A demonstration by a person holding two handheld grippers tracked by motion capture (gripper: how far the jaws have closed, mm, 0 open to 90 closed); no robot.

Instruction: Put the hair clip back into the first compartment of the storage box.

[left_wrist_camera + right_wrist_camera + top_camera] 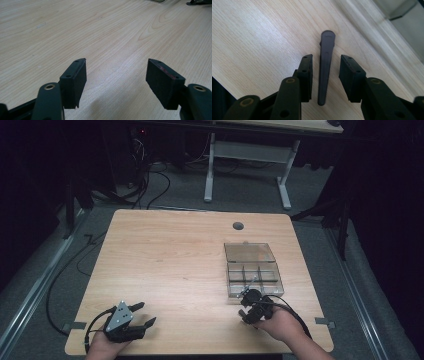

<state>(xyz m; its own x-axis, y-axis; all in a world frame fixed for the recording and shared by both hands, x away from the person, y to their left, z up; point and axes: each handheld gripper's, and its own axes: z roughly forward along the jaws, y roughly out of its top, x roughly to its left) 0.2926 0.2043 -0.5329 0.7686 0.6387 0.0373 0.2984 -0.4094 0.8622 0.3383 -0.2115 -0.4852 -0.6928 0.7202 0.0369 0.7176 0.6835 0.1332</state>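
Right gripper (pixel 325 75) points down at the table (pixel 165 260), fingers half open astride an untouched dark clip (pixel 325 67)

My wooden table (pixel 165 250) sits on a grey carpet floor (pixel 240 195). Behind it stands another desk with white legs (pixel 209 175) — black cables (pixel 150 185) curl nearby, and the room is dark.

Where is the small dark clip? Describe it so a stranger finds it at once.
Start at the wooden table and go to the clear compartment box on its right side. Just in front of that box, the right gripper straddles the clip lying flat on the wood. It is slim, dark and tapered, unlike the boxy clear case.
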